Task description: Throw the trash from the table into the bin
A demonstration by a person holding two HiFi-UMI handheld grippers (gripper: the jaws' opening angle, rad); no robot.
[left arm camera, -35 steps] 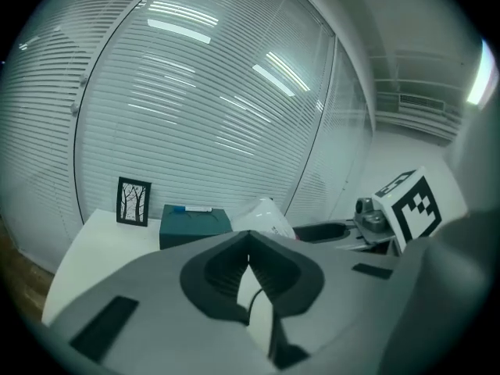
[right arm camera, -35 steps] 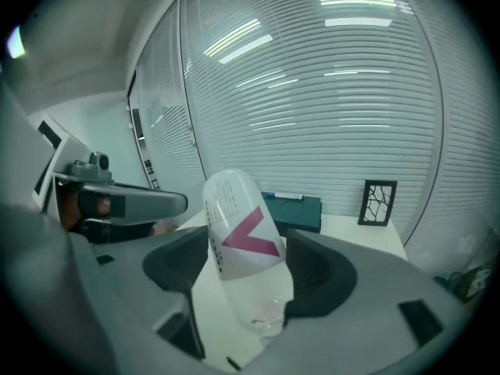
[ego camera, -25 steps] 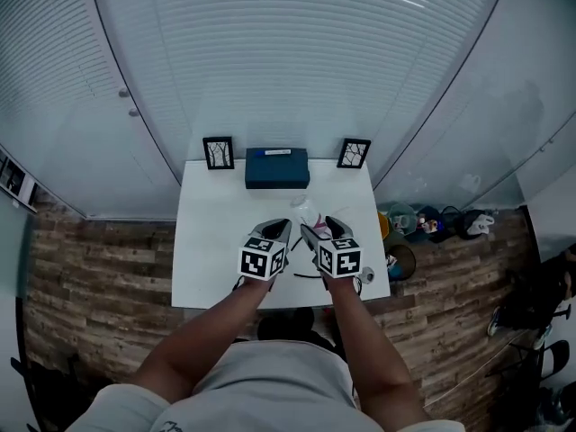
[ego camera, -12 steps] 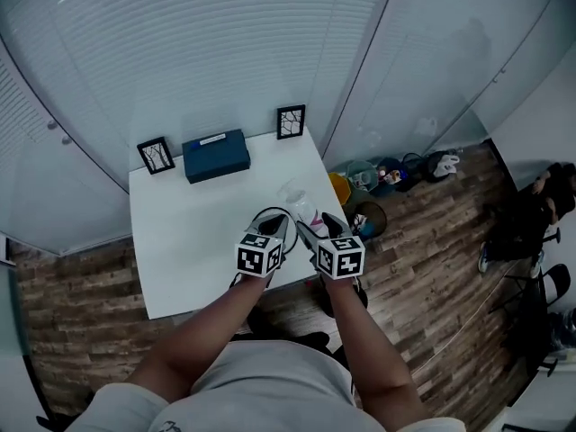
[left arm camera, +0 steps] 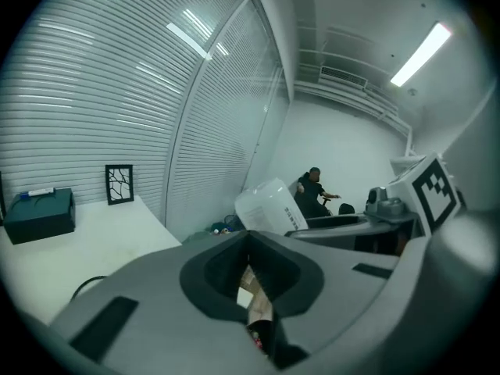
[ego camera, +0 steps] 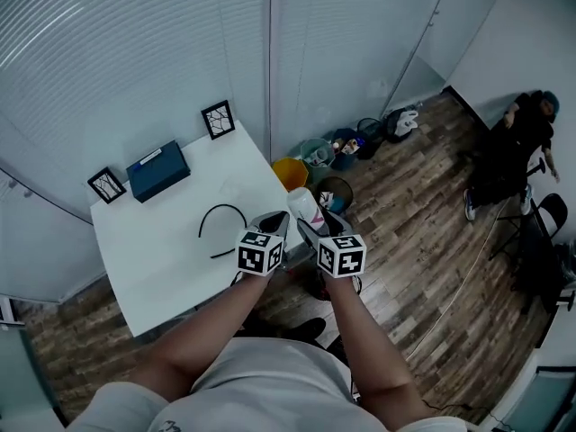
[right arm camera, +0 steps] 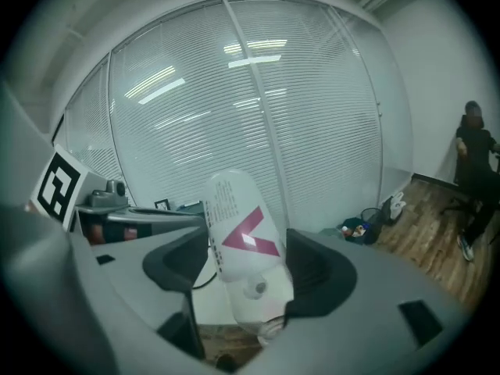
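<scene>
My right gripper (ego camera: 317, 223) is shut on a white plastic bottle (ego camera: 304, 207) with a pink V mark; in the right gripper view the bottle (right arm camera: 242, 248) sits upright between the jaws (right arm camera: 246, 280). The bottle hangs past the table's right edge, above the wooden floor, just short of a dark round bin (ego camera: 335, 192). A yellow bin (ego camera: 290, 173) stands beside it. My left gripper (ego camera: 279, 220) is shut with nothing in it (left arm camera: 248, 241), close to the left of the bottle (left arm camera: 269, 207).
On the white table (ego camera: 171, 250) lie a black cable (ego camera: 220, 219), a blue box (ego camera: 157, 171) and two small picture frames (ego camera: 218, 119). More bins and bags (ego camera: 360, 138) stand along the glass wall. A person (ego camera: 517, 142) sits far right.
The view has swung right and the table has slid left. Both grippers and the bottle have left the tabletop and now hang over the floor by the bins. The cable stayed on the table.
</scene>
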